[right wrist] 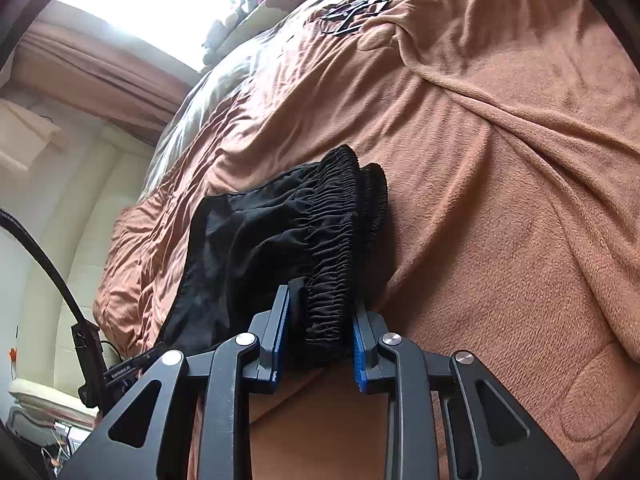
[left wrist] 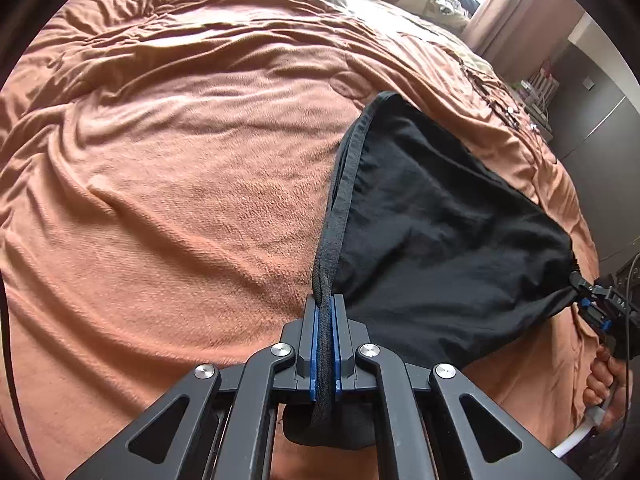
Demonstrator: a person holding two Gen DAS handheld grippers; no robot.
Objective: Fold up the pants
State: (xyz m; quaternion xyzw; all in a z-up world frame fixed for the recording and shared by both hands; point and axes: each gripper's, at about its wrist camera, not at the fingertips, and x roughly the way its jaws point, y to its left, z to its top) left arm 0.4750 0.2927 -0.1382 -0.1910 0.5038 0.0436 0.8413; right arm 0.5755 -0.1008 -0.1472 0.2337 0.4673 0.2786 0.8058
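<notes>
1. Pants, one pair of black lightweight fabric, hang stretched above the rumpled orange fleece blanket on the bed in the left wrist view. The left gripper has its blue-padded fingers clenched on a hemmed edge of the cloth. The second gripper shows at the far right, pinching the opposite end, with a person's hand beneath it.
2. In the right wrist view, the right gripper grasps the bunched elastic waistband between its fingers, the pants trailing away over the one blanket.
3. Risk: the left hold is a thin hem only; pulling the two grippers further apart could slip it free and drop that end in a heap.
4. Count: one pair of pants, two grippers, one blanket.
</notes>
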